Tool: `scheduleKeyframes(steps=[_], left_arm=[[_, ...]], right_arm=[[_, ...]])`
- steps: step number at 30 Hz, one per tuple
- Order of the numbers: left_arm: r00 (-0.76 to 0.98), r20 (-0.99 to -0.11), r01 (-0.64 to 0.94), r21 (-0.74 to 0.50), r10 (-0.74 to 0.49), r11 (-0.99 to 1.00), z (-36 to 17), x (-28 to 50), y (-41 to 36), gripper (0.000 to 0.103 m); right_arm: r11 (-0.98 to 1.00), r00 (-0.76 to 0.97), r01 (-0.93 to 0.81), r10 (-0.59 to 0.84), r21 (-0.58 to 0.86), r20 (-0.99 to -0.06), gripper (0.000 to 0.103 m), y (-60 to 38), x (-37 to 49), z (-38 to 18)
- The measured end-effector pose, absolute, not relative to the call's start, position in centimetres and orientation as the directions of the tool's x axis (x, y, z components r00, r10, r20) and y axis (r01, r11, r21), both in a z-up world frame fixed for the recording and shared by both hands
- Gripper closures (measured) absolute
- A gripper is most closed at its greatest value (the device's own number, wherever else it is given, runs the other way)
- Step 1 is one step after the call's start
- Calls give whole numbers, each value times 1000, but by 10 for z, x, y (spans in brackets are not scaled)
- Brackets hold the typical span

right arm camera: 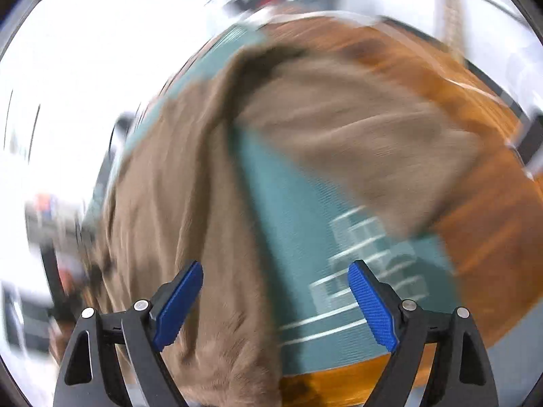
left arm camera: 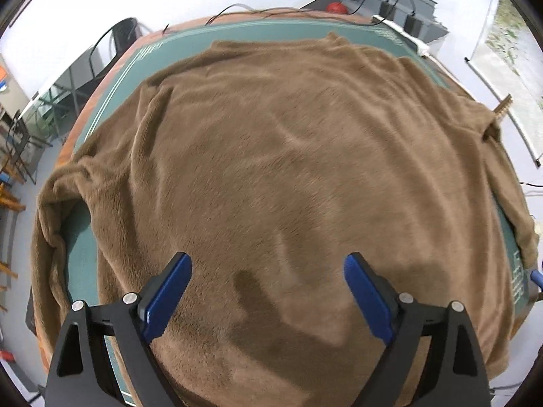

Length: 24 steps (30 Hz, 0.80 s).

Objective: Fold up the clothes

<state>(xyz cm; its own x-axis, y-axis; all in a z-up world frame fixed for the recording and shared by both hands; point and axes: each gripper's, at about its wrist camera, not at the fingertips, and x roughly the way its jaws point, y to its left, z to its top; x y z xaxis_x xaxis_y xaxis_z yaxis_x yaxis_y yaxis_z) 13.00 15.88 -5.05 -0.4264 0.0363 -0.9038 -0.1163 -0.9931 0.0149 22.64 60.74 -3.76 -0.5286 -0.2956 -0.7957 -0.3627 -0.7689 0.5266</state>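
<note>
In the left wrist view, chairs (left arm camera: 20,142) stand off the table's left side, and a brown fleece garment (left arm camera: 288,169) lies spread flat over the green mat (left arm camera: 81,271), its left sleeve (left arm camera: 57,203) draped toward the edge. The left gripper (left arm camera: 268,291) hangs above it, fingers wide, nothing between them. Cables (left arm camera: 390,0) and a white strip (left arm camera: 407,34) lie at the far right edge. In the blurred right wrist view, the right gripper (right arm camera: 275,298) is spread wide and empty over the mat (right arm camera: 305,237) and the wooden table (right arm camera: 492,230).

Brown garment (left arm camera: 288,169) blankets mat (left arm camera: 85,264); bare strip beside sleeve (right arm camera: 356,146)
</note>
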Motion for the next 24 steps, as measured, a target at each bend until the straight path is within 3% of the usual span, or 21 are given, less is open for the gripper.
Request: scheduleKeyframes(steps=[5, 12, 21, 24], left_arm=[[-429, -902, -149, 10, 55, -989, -39, 132, 174, 10], [-436, -898, -197, 23, 66, -980, -33, 134, 185, 10], [-426, -904, -149, 29, 38, -988, -33, 136, 170, 10], [-431, -902, -149, 35, 33, -988, -30, 137, 171, 9]], right_arm=[[-639, -601, -499, -230, 585, -765, 19, 663, 252, -35], [-551, -613, -546, -250, 631, -749, 44, 696, 226, -52], [-538, -576, -564, -288, 627, -765, 57, 706, 224, -63], [-536, -577, -567, -285, 626, -766, 58, 707, 222, -63]])
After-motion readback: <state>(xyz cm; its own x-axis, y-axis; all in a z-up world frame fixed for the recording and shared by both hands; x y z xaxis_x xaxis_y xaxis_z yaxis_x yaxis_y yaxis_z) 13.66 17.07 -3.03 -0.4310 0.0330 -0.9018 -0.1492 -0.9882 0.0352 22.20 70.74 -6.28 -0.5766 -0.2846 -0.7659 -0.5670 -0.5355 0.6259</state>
